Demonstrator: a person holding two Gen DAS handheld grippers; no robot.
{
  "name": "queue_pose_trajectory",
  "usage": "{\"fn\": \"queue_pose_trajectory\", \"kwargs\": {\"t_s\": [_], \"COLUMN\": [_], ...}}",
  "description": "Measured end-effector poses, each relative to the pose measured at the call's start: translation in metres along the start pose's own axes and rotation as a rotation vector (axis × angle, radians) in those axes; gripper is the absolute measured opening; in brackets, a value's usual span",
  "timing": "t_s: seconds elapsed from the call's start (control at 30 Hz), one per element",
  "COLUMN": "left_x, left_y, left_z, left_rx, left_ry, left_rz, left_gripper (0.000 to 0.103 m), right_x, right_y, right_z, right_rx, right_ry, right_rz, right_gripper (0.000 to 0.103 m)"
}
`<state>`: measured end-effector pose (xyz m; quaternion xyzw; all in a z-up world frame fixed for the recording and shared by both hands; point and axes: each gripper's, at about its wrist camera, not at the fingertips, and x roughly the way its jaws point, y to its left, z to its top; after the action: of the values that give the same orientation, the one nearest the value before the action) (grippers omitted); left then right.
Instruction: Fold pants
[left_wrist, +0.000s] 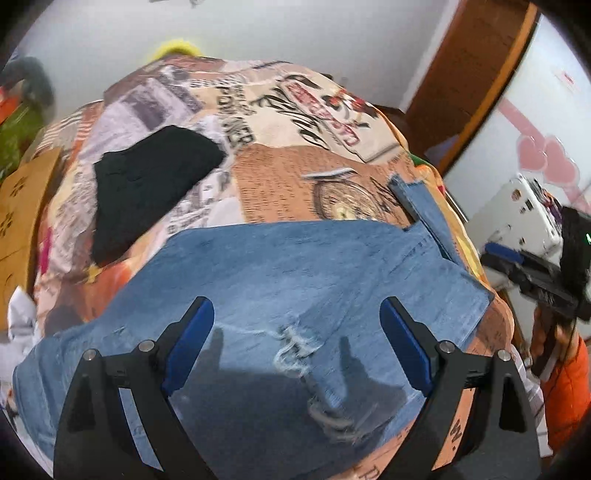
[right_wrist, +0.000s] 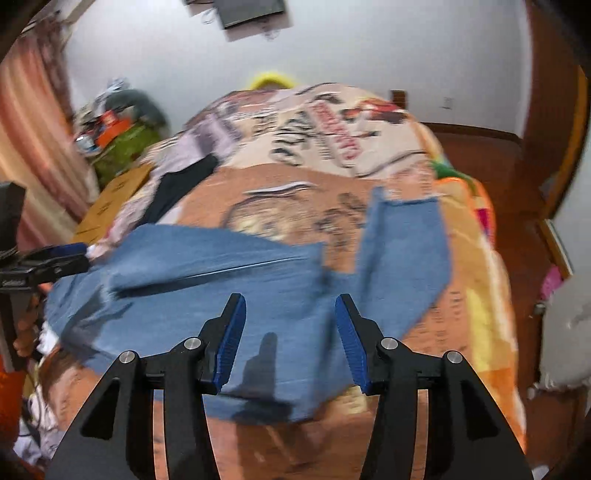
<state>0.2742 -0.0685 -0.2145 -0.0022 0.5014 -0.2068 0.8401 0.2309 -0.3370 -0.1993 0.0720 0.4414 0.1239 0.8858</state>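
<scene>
Blue denim pants (left_wrist: 295, 273) with a frayed rip lie spread flat on a patterned bedspread (left_wrist: 280, 173). My left gripper (left_wrist: 297, 314) is open and empty, hovering just above the pants near the rip. In the right wrist view the pants (right_wrist: 229, 280) lie across the bed with one leg (right_wrist: 406, 251) angled away to the far right. My right gripper (right_wrist: 290, 306) is open and empty above the near part of the pants. The right gripper also shows at the right edge of the left wrist view (left_wrist: 517, 266), and the left gripper at the left edge of the right wrist view (right_wrist: 48, 258).
A black garment (left_wrist: 147, 184) lies on the bed beyond the pants to the left. A cardboard box (left_wrist: 22, 206) stands at the bed's left side. A wooden door frame (left_wrist: 472, 85) and a white appliance (left_wrist: 517, 210) are on the right. Clutter (right_wrist: 118, 136) sits at the far left.
</scene>
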Motion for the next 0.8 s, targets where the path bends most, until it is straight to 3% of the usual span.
{"fn": "queue_pose_trajectory", "kwargs": {"t_s": [0.27,0.37,0.43,0.5,0.6,0.63,0.67,0.73,0.8], "left_x": [0.055,0.06,0.058,0.057,0.059,0.059,0.059,0.059,0.06], "left_y": [-0.017,-0.015,-0.014,-0.01,-0.006,-0.005,-0.003,0.002,0.007], "left_z": [-0.009,-0.01,-0.008,-0.004,0.0,0.001,0.003,0.007,0.011], "left_rx": [0.119,0.135,0.146,0.133,0.122,0.117,0.11,0.089,0.063], "left_ry": [0.131,0.113,0.095,0.087,0.082,0.08,0.078,0.072,0.068], "left_rz": [0.072,0.094,0.095,0.063,0.044,0.037,0.031,0.015,0.005], "left_gripper": [0.089,0.072,0.049,0.036,0.026,0.023,0.021,0.018,0.017], "right_x": [0.041,0.068,0.086,0.101,0.124,0.129,0.134,0.141,0.14], "right_y": [-0.045,-0.048,-0.049,-0.05,-0.058,-0.061,-0.064,-0.07,-0.075], "right_z": [0.022,0.033,0.041,0.048,0.058,0.06,0.061,0.062,0.06], "right_rx": [0.114,0.116,0.099,0.089,0.084,0.081,0.08,0.095,0.116], "right_ry": [0.045,0.08,0.098,0.108,0.123,0.128,0.132,0.147,0.142], "right_rz": [-0.052,-0.039,-0.06,-0.081,-0.115,-0.125,-0.131,-0.118,-0.092], "right_gripper": [0.047,0.047,0.047,0.047,0.047,0.043,0.028,0.009,0.009]}}
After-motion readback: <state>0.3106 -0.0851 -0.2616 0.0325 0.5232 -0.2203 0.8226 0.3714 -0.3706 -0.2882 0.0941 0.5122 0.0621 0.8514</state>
